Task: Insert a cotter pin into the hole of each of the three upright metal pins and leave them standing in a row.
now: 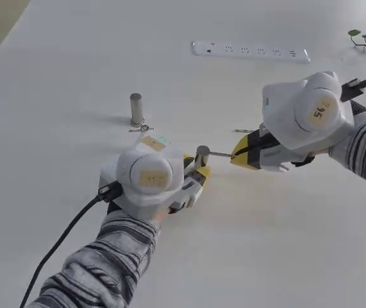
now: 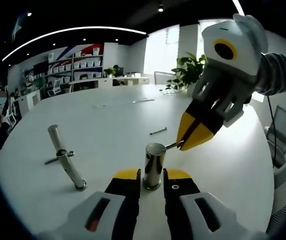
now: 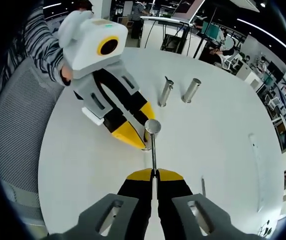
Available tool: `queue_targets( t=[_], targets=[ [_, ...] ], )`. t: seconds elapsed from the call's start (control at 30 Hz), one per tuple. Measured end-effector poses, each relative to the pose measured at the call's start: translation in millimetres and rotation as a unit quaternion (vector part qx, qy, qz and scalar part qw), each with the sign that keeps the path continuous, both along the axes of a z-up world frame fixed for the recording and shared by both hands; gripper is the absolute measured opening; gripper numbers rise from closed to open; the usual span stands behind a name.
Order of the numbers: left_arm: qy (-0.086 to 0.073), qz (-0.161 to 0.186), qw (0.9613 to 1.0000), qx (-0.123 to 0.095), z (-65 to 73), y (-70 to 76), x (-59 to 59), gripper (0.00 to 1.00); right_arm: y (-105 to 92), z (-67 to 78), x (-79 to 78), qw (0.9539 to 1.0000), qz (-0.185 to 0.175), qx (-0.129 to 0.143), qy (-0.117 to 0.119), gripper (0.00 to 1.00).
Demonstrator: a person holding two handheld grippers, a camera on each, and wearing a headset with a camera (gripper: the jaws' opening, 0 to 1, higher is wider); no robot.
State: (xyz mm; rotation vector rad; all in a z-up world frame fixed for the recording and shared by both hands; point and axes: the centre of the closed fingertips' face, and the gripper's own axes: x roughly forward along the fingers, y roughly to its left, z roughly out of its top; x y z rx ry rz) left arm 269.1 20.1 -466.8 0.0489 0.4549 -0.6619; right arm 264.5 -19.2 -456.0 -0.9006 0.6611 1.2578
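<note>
The step in hand is the second insertion. At lower centre of the head view, the left gripper has its jaws closed on the base of the clamped metal pin and holds it upright on the white table. The right gripper comes in from the right, pinching the carried cotter pin level, its tip at the pin's upper part. I cannot tell whether the tip is in the hole. Next, I judge, it needs a straight push along the hole's axis while the left gripper steadies the pin. There are three metal pins. Besides the clamped one, the bare metal pin stands at upper left, and the fitted metal pin stands near it. There are also three cotter pins: the carried one, the seated cotter pin and the spare cotter pin lying above the right gripper.
</note>
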Motion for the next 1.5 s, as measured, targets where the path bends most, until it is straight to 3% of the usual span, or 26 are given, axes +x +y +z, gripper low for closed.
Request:
queue_targets(
  t=[0.3,0.67,1.2,1.5],
  targets=[
    [-0.001,0.018,0.9998,0.002,0.2,-0.5,0.5,0.10,3.1,2.3,-1.2,0.9998,0.009,-0.013,-0.008,0.00],
    [-0.006,-0.001,0.9999,0.010,0.1,-1.0,1.4,0.10,10.5,5.4,-1.4,0.9999,0.014,-0.006,-0.006,0.00],
    [-0.009,0.003,0.9999,0.007,-1.3,-1.1,1.3,0.10,24.0,4.2,-0.2,0.9994,0.029,-0.004,-0.016,0.00],
    [-0.009,0.005,0.9999,0.005,-1.7,-1.1,1.2,0.10,27.2,4.0,1.6,0.9997,0.018,0.004,-0.016,0.00]
  ],
)
